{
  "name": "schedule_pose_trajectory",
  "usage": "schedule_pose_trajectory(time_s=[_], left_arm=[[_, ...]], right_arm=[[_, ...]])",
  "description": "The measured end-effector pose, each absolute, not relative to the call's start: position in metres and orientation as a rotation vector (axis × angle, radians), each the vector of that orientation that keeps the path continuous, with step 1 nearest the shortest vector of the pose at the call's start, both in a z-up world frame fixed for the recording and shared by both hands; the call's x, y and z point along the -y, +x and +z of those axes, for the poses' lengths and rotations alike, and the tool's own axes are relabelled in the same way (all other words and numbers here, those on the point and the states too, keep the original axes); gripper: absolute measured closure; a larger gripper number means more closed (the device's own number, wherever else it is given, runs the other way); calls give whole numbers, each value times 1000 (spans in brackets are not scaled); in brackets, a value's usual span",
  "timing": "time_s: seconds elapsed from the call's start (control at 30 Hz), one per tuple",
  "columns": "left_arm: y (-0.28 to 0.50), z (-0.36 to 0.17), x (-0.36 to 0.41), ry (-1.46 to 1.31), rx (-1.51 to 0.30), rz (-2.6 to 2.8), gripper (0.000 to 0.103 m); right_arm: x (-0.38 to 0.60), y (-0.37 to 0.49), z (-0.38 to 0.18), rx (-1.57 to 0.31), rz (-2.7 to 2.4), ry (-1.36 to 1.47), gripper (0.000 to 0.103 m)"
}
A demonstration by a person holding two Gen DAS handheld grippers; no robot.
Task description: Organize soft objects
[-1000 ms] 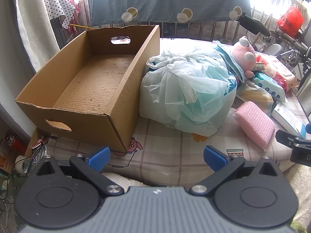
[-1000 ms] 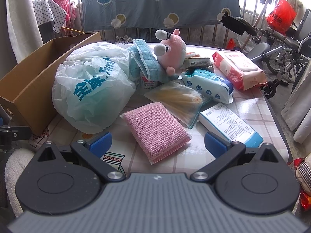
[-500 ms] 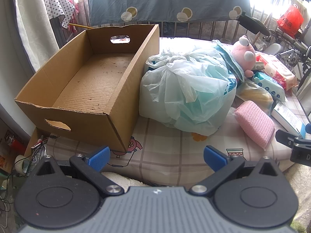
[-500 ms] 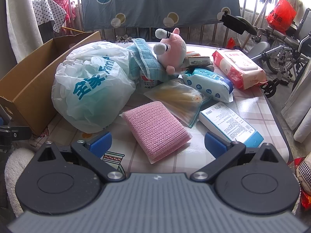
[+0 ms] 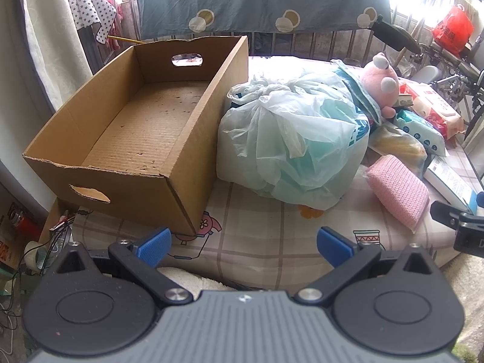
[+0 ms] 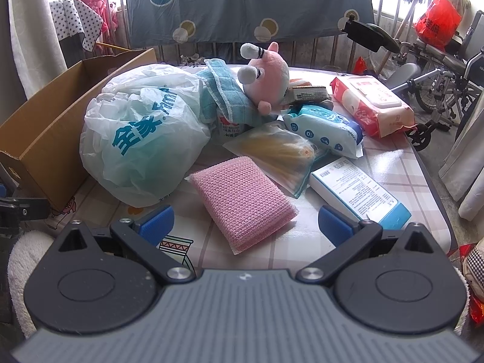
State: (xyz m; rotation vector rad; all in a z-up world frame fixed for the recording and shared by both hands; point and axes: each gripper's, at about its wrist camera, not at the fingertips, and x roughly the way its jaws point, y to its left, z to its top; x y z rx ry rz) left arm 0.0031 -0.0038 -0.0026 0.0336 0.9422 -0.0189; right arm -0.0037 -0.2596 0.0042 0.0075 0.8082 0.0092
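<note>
Left gripper (image 5: 243, 243): we see its fingers spread wide, holding nothing, at the near edge of the bench (image 5: 272, 242).
Right gripper (image 6: 245, 222): fingers also spread, empty.
Pink sponge (image 6: 242, 199): lies just ahead, between the right fingers.
Plastic bag (image 5: 296, 139): ahead of the left fingers, touching the cardboard box (image 5: 136, 127).
Plush toy (image 6: 267, 72): farther, leaning on the bag.
</note>
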Motion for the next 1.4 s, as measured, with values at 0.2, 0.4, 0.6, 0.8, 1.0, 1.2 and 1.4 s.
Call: schedule_pose_trajectory(time_s=[0.2,0.4,0.6,0.8,1.0,1.2,1.4], left_arm=[[4,-3,2,30,-948,-17,0],[4,-3,2,28,-949,-17,0],[3,-2,6,32,-948,-7,0],[-3,-3,34,95,-923,-52,0],[1,-16,81,151,-914,-183,0],[18,-30,115,129,-907,-318,12],[43,-41,138,103,-968,-403,16]], right_arm=[[261,-3,4,-805,7,10,1],[262,-3,5,-805,9,12,1],[264,-3,5,-804,21,21,1],[294,0,-2,-779,82,100,1],[349,11,-17,-743,191,260,1],[379,42,-28,-773,343,427,10],[380,86,-45,-883,440,509,35]])
